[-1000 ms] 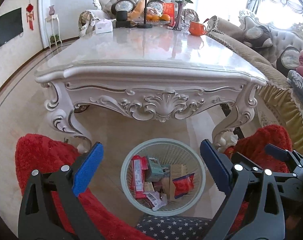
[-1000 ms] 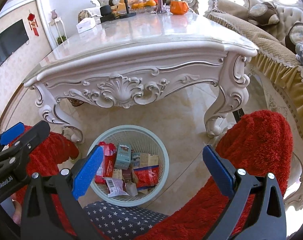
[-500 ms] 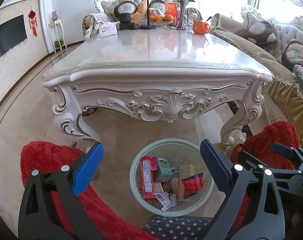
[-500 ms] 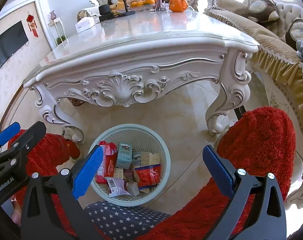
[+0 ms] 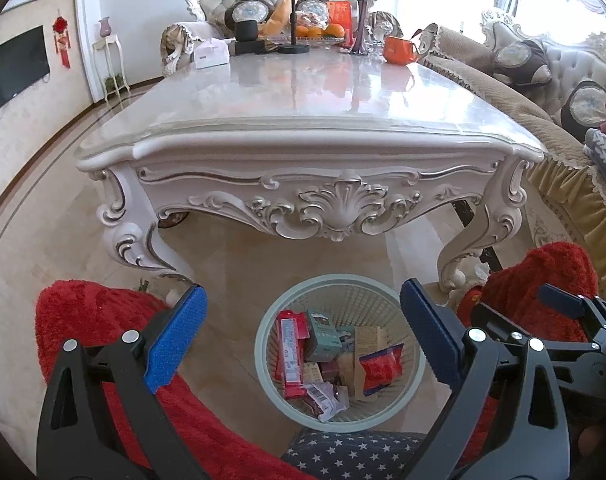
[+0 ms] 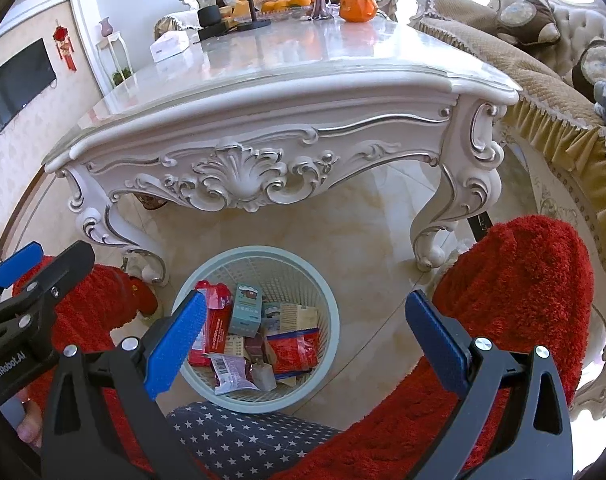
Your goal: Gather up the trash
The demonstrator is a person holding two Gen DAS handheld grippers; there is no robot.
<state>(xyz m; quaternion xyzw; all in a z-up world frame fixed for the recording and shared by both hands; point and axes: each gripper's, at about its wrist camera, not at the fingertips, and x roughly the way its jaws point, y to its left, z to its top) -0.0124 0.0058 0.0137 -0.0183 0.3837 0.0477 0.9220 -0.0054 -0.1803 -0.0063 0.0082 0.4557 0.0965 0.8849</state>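
Though unlidded, basket (image 5: 341, 418) full of wrappers (image 5: 379, 368)

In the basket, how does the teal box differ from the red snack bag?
The teal box is a rigid carton standing tilted at the back of the trash; the red snack bag is a soft flat pouch lying nearer the front. The box is teal with a picture on it; the bag is red with a blue top edge. Both sit inside the white basket, untouched by either gripper.

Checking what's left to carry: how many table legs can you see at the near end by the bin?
2: the left leg stands beside the wastebasket on its left, the right leg to its right. The far legs are hidden.
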